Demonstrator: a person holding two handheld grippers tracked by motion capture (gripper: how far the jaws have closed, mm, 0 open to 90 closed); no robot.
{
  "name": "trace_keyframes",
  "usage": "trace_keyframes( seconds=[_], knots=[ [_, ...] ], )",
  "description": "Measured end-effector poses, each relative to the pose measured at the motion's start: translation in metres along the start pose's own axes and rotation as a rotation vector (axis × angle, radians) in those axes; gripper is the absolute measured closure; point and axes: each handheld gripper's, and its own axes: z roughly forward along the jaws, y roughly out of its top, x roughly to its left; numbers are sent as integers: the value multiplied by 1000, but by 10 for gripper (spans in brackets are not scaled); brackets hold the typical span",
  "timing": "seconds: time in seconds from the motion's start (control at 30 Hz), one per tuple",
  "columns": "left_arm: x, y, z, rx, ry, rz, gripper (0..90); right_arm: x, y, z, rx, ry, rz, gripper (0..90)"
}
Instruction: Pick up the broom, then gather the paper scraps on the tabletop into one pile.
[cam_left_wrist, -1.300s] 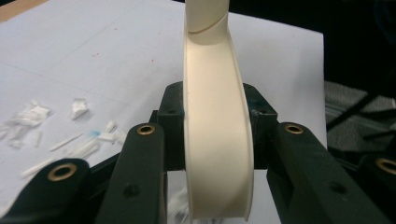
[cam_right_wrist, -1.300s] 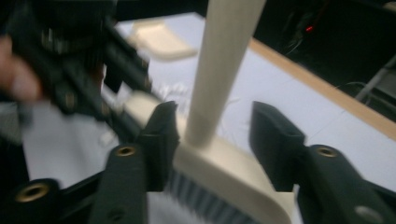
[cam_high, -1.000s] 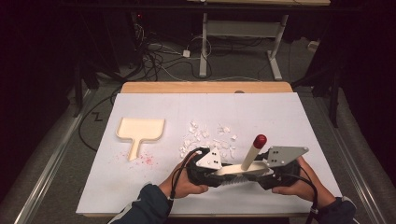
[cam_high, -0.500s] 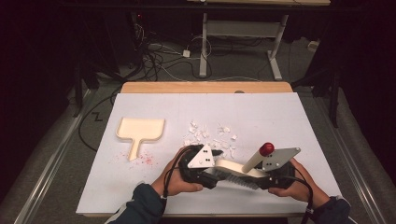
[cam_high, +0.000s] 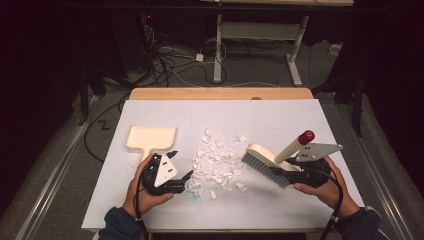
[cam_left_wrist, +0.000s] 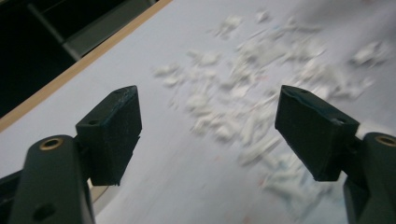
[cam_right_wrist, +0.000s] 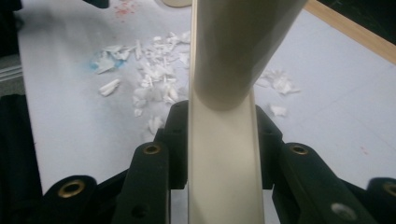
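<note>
A cream hand brush (cam_high: 267, 161) with grey bristles and a red-tipped handle rests bristles-down on the white table at the right. My right gripper (cam_high: 295, 175) is shut on its body (cam_right_wrist: 224, 154), both jaws pressed against the cream sides. White paper scraps (cam_high: 217, 160) lie scattered mid-table, also seen as scraps (cam_left_wrist: 243, 93) and scraps (cam_right_wrist: 154, 70). My left gripper (cam_high: 182, 176) stands open at the left edge of the scraps, jaws wide apart with nothing between them (cam_left_wrist: 208, 126). A cream dustpan (cam_high: 150, 138) lies flat just beyond the left hand.
The white sheet (cam_high: 280, 120) covers a wooden table whose far edge (cam_high: 220, 93) shows. Beyond it are cables and desk legs on a dark floor. A faint red stain (cam_right_wrist: 125, 8) and a blue mark (cam_high: 195, 195) sit on the sheet.
The two grippers have drawn apart: the left one let go of the brush and moved left, now open. The right one carried the brush to the right of the scraps.
</note>
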Motion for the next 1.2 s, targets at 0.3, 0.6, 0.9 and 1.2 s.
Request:
trace_keyframes(
  seconds=[0.3,0.6,0.9,1.2],
  knots=[
    [-2,-29,-23,30,12,-39,165,-14,-4,3,45,-119,8,678],
    [-9,-44,-38,63,6,-47,164,-31,-6,9,63,-201,26,678],
    [-4,-50,-40,86,31,-59,164,-76,11,42,113,-306,27,678],
    [-6,-51,-36,110,11,-57,165,-93,36,92,192,-382,-32,679]
  ],
)
